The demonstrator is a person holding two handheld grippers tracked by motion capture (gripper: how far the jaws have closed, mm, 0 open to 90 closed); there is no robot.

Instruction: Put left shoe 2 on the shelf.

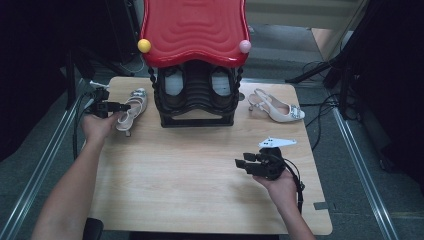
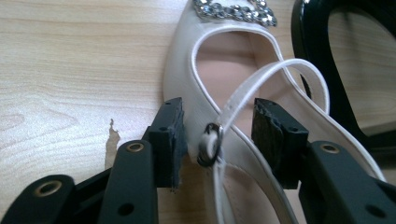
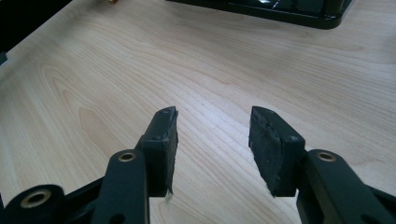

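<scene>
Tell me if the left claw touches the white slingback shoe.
Touching: in the left gripper view, one pad of the left claw presses the white slingback shoe.

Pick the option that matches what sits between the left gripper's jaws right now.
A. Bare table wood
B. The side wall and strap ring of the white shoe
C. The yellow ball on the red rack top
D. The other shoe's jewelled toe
B: in the left gripper view the left gripper stands open astride the white shoe, with the strap ring and side wall between its jaws.
</scene>
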